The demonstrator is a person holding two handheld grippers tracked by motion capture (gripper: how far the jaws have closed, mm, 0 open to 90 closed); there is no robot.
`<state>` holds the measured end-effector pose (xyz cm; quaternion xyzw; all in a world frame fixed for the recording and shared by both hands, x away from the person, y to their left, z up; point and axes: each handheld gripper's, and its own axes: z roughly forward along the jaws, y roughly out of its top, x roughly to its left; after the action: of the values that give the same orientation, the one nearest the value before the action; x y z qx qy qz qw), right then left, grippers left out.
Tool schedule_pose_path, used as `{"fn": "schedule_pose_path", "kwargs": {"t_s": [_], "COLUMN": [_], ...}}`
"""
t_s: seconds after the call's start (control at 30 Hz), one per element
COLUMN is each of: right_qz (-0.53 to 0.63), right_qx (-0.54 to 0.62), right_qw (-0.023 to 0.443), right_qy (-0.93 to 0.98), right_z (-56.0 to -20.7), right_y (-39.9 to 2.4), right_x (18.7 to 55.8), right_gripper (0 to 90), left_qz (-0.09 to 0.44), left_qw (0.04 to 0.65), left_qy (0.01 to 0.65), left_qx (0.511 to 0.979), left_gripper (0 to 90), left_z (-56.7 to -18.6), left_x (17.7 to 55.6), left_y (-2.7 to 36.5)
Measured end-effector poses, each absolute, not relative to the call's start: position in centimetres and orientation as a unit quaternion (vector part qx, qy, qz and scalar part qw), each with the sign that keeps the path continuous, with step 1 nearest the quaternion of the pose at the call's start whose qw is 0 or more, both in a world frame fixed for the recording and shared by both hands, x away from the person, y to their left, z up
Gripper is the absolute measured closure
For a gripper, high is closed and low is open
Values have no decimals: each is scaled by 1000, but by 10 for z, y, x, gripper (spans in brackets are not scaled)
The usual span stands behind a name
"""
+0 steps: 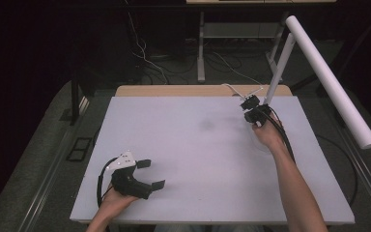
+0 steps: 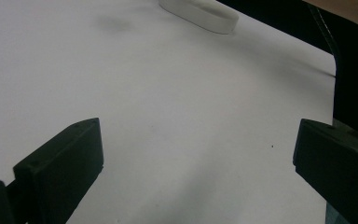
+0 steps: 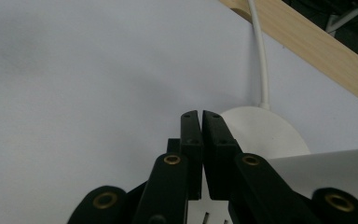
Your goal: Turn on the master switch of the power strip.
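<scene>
Reaching to the upper right of the high view, the right gripper [image 1: 249,107] stands at the foot of a white desk lamp [image 1: 319,67], with its jaws all but closed and nothing visibly clamped between them. In the right gripper view the round lamp base [image 3: 265,130] lies just beyond and right of the jaw tips, its white cord [image 3: 261,60] running away to the table's wooden edge [image 3: 307,42]. The lamp's stem [image 1: 280,67] rises from the base toward the top of the high view, and the long tubular head slants down to the right edge. The left gripper [image 1: 147,174] rests at the lower left on the white table [image 1: 198,159], jaws spread wide and empty, well apart from the lamp. The right hand is therefore much the nearer for any action on the lamp.
</scene>
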<state>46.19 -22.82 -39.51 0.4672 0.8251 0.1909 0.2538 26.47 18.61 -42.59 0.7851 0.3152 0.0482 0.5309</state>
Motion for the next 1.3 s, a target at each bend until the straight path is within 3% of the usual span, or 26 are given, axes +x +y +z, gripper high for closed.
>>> {"fn": "schedule_pose_path", "kwargs": {"t_s": [0.37,0.43,0.67,1.0,1.03,1.13,1.3], "right_qz": [237,253,301,338,338,350,353], "right_qx": [460,458,464,454,454,437,430], "right_qw": [241,235,204,173,173,157,149], "right_qy": [821,819,808,806,806,814,818], "right_z": [-375,-369,-361,-356,-356,-354,-353], "right_y": [-231,-231,-236,-243,-243,-245,-245], "right_x": [448,443,433,409,409,399,388], "right_gripper": [830,787,571,171,171,21,0], "left_qz": [48,49,47,48,48,47,45], "left_qw": [532,531,532,534,534,535,535], "left_qy": [314,314,314,314,314,315,314], "left_qx": [785,785,785,784,784,782,783], "left_gripper": [6,6,6,6,6,6,6], "left_z": [-426,-426,-426,-425,-425,-425,-426], "left_x": [265,265,264,264,264,264,264], "left_y": [185,185,185,185,185,184,183]}}
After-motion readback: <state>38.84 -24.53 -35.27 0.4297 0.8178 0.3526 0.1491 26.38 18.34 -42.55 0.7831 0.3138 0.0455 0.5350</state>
